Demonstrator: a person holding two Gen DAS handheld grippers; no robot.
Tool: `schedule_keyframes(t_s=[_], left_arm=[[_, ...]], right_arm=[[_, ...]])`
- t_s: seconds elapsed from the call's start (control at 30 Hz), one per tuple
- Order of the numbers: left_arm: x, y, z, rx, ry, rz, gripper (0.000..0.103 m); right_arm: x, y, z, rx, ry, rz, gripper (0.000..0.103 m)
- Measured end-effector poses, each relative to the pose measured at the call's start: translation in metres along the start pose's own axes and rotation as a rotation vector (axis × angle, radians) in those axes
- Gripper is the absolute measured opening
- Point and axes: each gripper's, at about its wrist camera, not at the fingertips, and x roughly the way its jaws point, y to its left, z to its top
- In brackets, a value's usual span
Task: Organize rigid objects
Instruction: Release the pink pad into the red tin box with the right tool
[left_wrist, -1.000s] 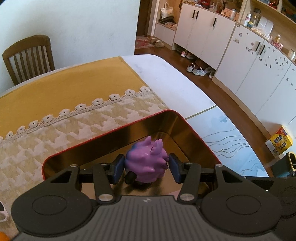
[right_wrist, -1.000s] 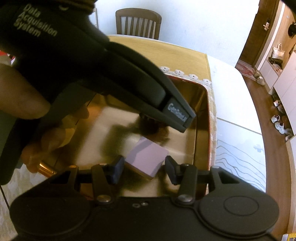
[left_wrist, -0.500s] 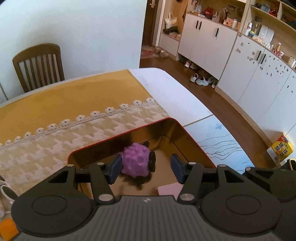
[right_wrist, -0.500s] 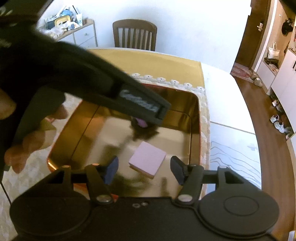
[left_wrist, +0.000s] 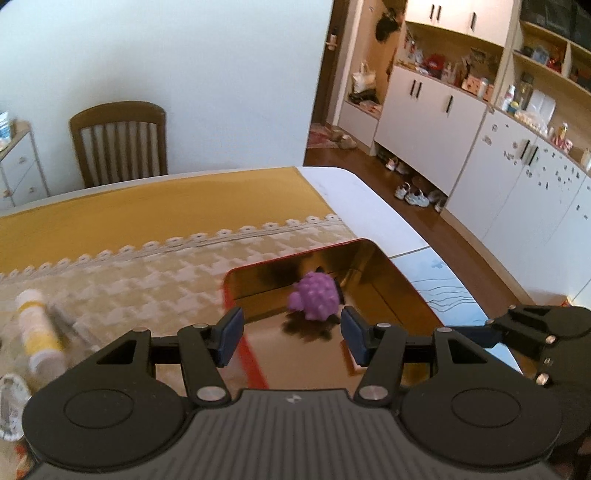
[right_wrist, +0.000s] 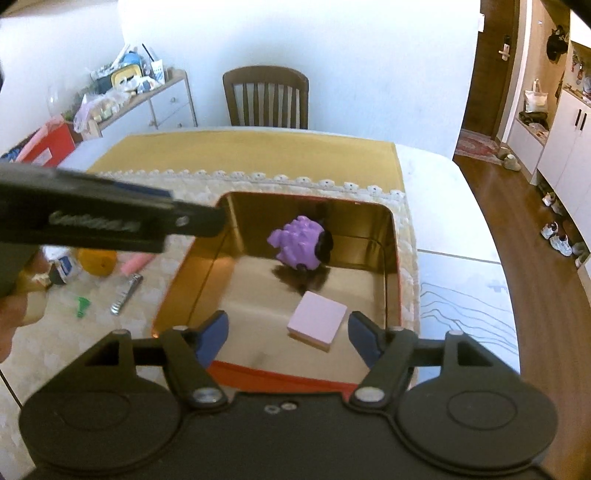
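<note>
A purple spiky toy lies inside the gold tin with a red rim; it also shows in the right wrist view near the tin's far wall. A pink square block lies on the tin floor nearer me. My left gripper is open and empty, raised above the tin's near left edge. My right gripper is open and empty above the tin's near rim, the pink block between its fingers' lines but below.
On the tablecloth left of the tin lie a nail clipper, a green piece, an orange object, a pink stick and a yellow-white tube. A wooden chair stands behind the table. The table's right edge drops to the floor.
My left gripper let go of the purple toy into the tin, opened and drew back up and left. My right gripper opened off the pink block and pulled back.
</note>
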Motion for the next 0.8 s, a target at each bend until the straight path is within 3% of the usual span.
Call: schedule_keyframes(t_s=[0.07,0.33,0.8], left_arm=[[-0.012,0.009,-0.007,-0.018,-0.011,0.003,0.064],[-0.057,0.044,-0.035,-0.065,-0.044,0.018,0.066],[-0.115,0.112,-0.074,0.001,-0.138,0.088,0.081]], right_arm=[[-0.007,0.004,0.000,0.006,-0.009,0.005,0.073],[-0.028,0.025,-0.003,0.060,-0.036,0.021,0.081],[-0.028,0.097,-0.008,0.075,-0.076,0.042,0.103]])
